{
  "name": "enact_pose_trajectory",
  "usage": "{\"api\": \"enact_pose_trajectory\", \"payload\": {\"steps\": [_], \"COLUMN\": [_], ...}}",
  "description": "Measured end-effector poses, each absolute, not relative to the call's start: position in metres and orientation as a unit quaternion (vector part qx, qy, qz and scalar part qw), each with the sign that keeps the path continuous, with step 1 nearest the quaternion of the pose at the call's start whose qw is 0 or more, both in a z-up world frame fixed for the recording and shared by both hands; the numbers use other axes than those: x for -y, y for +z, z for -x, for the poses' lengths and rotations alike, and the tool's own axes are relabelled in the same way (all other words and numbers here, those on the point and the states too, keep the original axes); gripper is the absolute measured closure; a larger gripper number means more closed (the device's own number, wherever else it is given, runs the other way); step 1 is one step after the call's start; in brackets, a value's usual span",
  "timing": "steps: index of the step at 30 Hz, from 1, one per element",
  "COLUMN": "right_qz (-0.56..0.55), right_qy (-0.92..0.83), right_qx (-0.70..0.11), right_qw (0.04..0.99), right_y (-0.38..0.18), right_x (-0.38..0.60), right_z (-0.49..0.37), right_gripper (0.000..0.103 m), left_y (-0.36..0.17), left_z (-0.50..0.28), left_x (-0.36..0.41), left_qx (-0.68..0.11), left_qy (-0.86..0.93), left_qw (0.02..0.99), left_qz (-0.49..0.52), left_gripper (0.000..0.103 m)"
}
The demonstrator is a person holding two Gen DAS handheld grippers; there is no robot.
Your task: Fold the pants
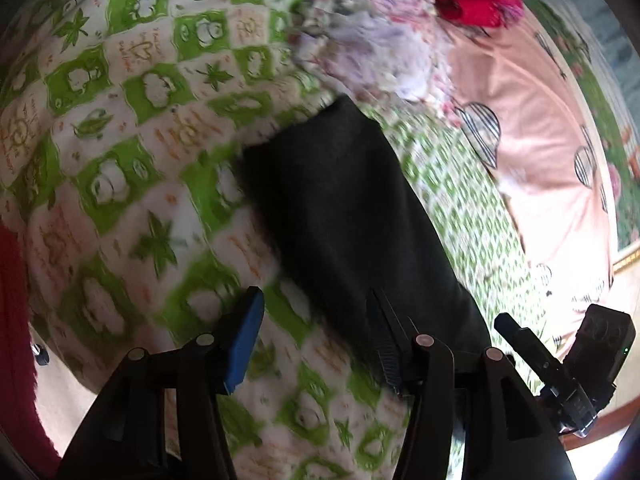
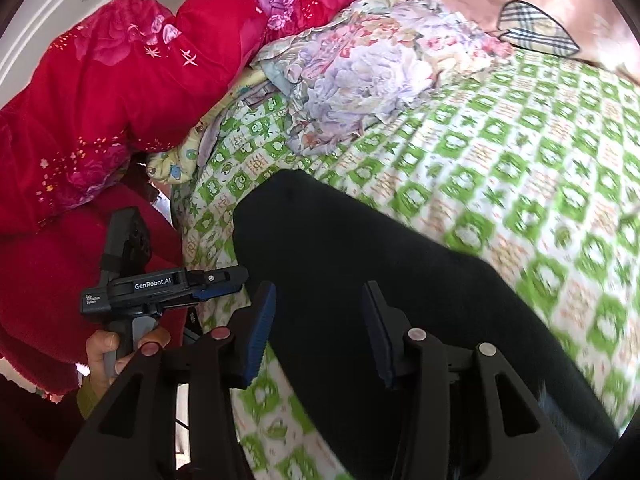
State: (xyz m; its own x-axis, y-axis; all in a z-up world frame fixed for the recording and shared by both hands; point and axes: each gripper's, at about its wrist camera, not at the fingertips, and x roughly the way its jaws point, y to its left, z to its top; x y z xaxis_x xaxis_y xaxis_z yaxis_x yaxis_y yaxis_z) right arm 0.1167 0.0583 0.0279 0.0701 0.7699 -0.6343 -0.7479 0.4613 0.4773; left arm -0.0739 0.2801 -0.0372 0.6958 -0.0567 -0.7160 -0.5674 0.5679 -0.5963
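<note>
The black pants point(image 1: 348, 208) lie as a long narrow strip on the green-and-white checked bedsheet point(image 1: 132, 160). In the left wrist view my left gripper point(image 1: 316, 316) is open, its jaws wide apart, hovering over the near part of the pants and the sheet beside it. In the right wrist view the pants point(image 2: 340, 248) run from the middle to the lower right. My right gripper point(image 2: 320, 308) is open just above them, holding nothing. The left gripper point(image 2: 232, 280) shows at the left, held by a hand.
A crumpled floral cloth point(image 2: 360, 76) and a red quilt point(image 2: 120, 80) lie at the head of the bed. A pink sheet with striped hearts point(image 1: 532, 120) covers the far side. The bed's edge is at the lower left point(image 1: 60, 380).
</note>
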Motion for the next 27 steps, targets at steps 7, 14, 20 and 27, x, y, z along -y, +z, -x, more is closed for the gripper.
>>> {"api": "enact_pose_trajectory", "payload": {"steps": [7,14,20,27], "right_qz": [0.032,0.11,0.152,0.158], "right_qy": [0.536,0.575,0.604,0.615], "right_qx": [-0.449,-0.47,-0.491,-0.469], "right_qw": [0.714,0.661,0.609,0.613], "right_y": [0.024,0.017,-0.006,0.001], "right_x": [-0.115,-0.189,-0.245,-0.245], "right_z": [-0.146,-0.191,-0.202,-0.191], "right_gripper": [0.056,0.056,0.056,0.081], "left_y": [-0.044,-0.05,-0.053,-0.047], "left_z": [0.051,0.04,0.036,0.036], "left_x": [-0.297,-0.304,-0.31,-0.314], "left_qx": [-0.362,-0.36,-0.349,-0.344], "left_qy": [0.177,0.179,0.183,0.179], "left_qw": [0.803,0.802,0.802,0.808], "left_qz": [0.44,0.442,0.449,0.444], "left_gripper": [0.049,0.049,0.055,0.085]}}
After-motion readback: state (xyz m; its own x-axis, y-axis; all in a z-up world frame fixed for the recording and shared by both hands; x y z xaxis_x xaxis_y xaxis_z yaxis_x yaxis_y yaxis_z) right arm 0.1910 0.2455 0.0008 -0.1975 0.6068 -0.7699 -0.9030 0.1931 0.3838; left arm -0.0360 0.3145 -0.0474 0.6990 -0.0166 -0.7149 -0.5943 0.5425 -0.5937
